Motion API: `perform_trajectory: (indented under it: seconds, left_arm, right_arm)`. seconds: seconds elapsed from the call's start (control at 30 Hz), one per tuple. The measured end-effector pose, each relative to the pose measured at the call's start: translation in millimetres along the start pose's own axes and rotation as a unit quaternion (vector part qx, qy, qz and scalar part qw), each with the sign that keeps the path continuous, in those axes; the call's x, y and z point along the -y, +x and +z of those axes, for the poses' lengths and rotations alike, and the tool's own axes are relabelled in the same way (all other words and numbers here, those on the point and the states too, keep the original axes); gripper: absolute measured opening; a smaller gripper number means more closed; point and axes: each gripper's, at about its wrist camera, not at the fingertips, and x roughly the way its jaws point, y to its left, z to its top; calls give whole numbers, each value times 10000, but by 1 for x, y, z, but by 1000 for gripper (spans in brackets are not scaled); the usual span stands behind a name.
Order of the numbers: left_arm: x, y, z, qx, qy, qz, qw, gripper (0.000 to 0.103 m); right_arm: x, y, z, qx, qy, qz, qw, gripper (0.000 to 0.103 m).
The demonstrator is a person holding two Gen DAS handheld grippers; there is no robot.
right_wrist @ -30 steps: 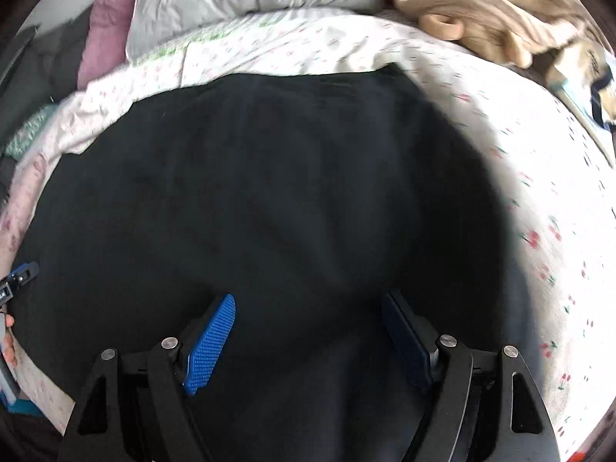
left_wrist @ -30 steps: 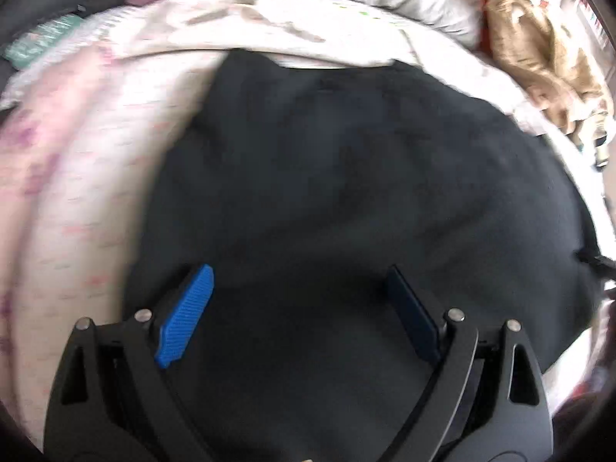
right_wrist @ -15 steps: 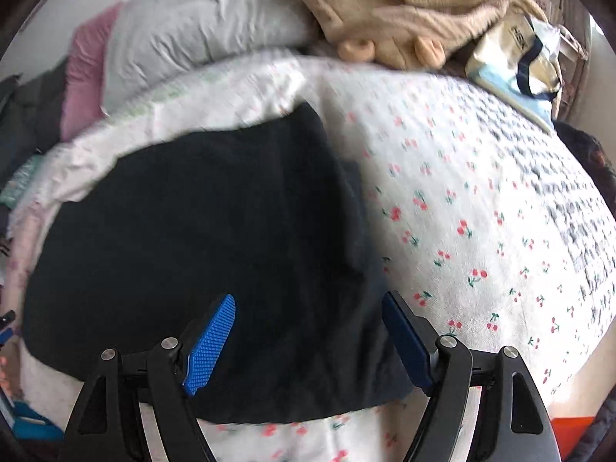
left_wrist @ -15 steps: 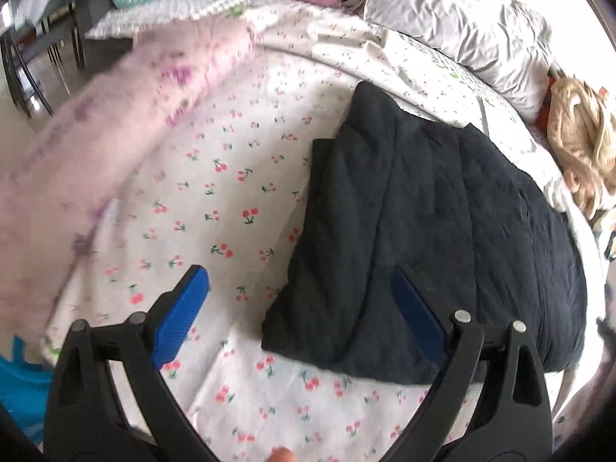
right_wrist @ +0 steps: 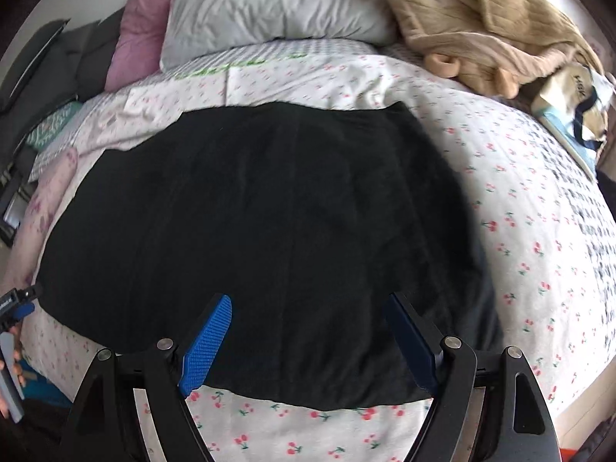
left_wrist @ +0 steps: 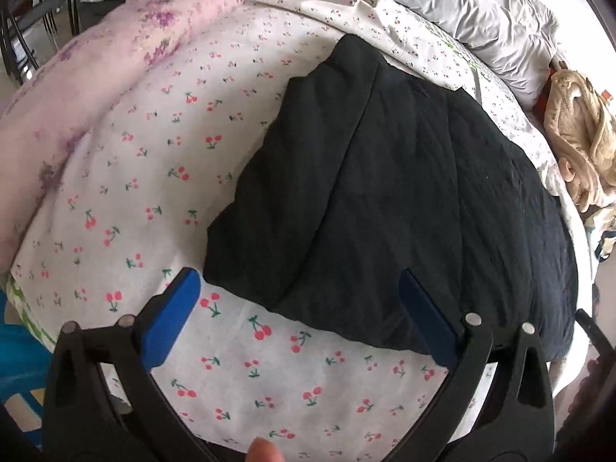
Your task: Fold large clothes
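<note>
Lying folded ahead of both sets of fingers: black garment (left_wrist: 404,200), flat on cherry-print bedsheet (left_wrist: 161,161). Left gripper (left_wrist: 300,308) and right gripper (right_wrist: 308,331) are hovering spread, holding nothing, having backed off the cloth since a second ago. Fold probably complete, or pausing before another.

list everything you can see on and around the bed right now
black garment: 1, black, spread flat mid-bed, partly folded
bedsheet: 1, white with red cherries, covering the bed
blanket: 1, pink floral, along the bed's left side
grey pillow: 1, pale grey, at the head
pink pillow: 1, pink, left of the grey pillow
knit sweater: 1, tan, heaped at the head's right corner
tote bag: 1, cream and light blue, right edge
left hand-held gripper: 1, black with blue pads, open, over the garment's near-left corner
right hand-held gripper: 1, black with blue pads, open, over the garment's near edge
</note>
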Motion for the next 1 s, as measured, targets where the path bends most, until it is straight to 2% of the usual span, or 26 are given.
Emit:
perform_trajectory:
  seconds: [0.07, 0.17, 0.3, 0.47, 0.6, 0.83, 1.0]
  left_arm:
    - [-1, 1, -2, 46, 3, 53, 10000, 102]
    - [-9, 7, -5, -123, -156, -4, 9998, 102]
    - [-21, 18, -9, -442, -653, -531, 9955, 102]
    - [-23, 31, -18, -733, -1068, -1281, 9833, 102]
    - [-16, 35, -22, -639, -1191, -1609, 9777, 102]
    - [-4, 48, -21, -466, -1311, -1975, 9704, 100]
    - [-10, 58, -13, -306, -1836, -2342, 9542, 99]
  right_arm:
    - [-12, 5, 1, -80, -53, 68, 9999, 83]
    - [-25, 11, 2, -143, -143, 112, 9997, 83]
    - [-49, 20, 4, -243, -335, 140, 9990, 83]
    - [-79, 31, 9, -332, -579, 280, 9974, 83]
    - [-102, 42, 10, -405, -810, 322, 9954, 83]
    - [-135, 62, 5, -560, -1110, 351, 9916, 83]
    - [-146, 67, 2, -508, -1214, 326, 9908, 83]
